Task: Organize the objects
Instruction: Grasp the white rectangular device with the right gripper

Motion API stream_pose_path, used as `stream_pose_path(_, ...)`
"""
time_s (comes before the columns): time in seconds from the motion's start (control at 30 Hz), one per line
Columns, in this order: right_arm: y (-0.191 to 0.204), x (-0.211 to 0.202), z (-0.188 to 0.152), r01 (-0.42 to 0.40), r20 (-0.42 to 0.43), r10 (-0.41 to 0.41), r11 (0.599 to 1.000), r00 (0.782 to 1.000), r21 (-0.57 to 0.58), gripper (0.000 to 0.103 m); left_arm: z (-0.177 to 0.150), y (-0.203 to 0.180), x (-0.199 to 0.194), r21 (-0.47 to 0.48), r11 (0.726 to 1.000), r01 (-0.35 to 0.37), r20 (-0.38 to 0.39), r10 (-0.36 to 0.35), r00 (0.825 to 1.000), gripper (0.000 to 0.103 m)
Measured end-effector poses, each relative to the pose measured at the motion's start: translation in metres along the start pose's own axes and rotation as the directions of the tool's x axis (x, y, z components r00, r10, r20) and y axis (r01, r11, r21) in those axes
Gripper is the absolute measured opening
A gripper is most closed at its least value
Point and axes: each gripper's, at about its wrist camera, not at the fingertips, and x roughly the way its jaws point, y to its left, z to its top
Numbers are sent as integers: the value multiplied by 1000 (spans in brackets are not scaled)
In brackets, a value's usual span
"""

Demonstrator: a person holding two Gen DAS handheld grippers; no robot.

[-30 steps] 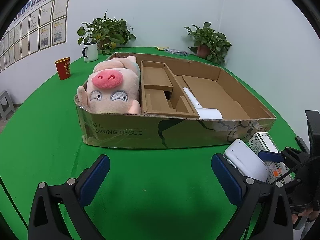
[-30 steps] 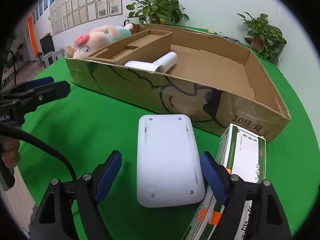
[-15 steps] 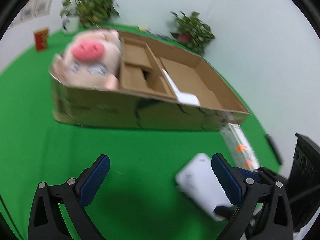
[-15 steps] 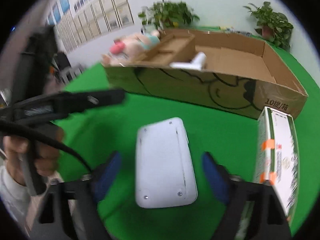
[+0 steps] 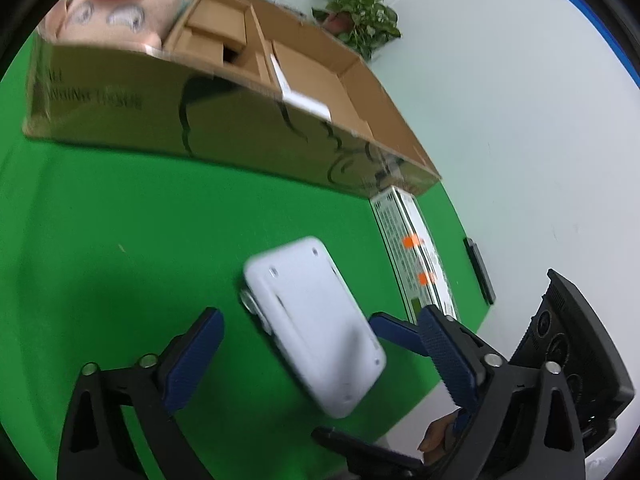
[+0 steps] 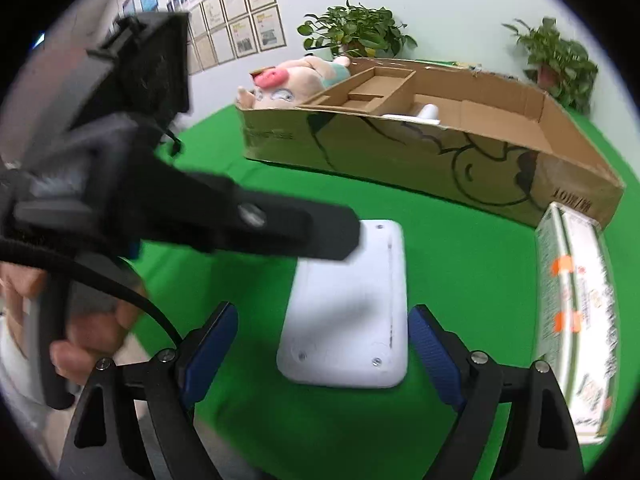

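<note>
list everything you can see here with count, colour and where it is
white device: 1, white, flat on the green table between the right gripper's open fingers
cardboard box: 1, brown, open-topped, behind the device
plush pig: 1, pink, at the box's left end
white tube: 1, white, lying inside the box
carton: 1, white and green with orange marks, right of the device by the box corner
potted plants: 2, green, at the far wall
framed papers: many, on the wall
table: 1, green
left gripper: 1, black with blue pads, open, around the device
right gripper: 1, same colours, open
</note>
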Motion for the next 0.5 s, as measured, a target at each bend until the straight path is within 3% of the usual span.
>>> stream_pose_path(0.13, -2, 3, -4, -2, 12, 1, 996, 1000, 84, 87, -3, 0, 8, -11, 999, 30, -13, -30, 999, 75)
stream_pose_path(0.27, -7, 11, -2, 54, 1, -54, 993, 999, 106, 87, 0, 2, 9, -20, 999, 27, -8, -27, 1000, 70)
stream_pose_path(0.5, 3, 18, -2, 70, 2, -71, 992, 997, 101, 87, 0, 6, 11, -26, 1000, 10, 4, -10, 1000, 57)
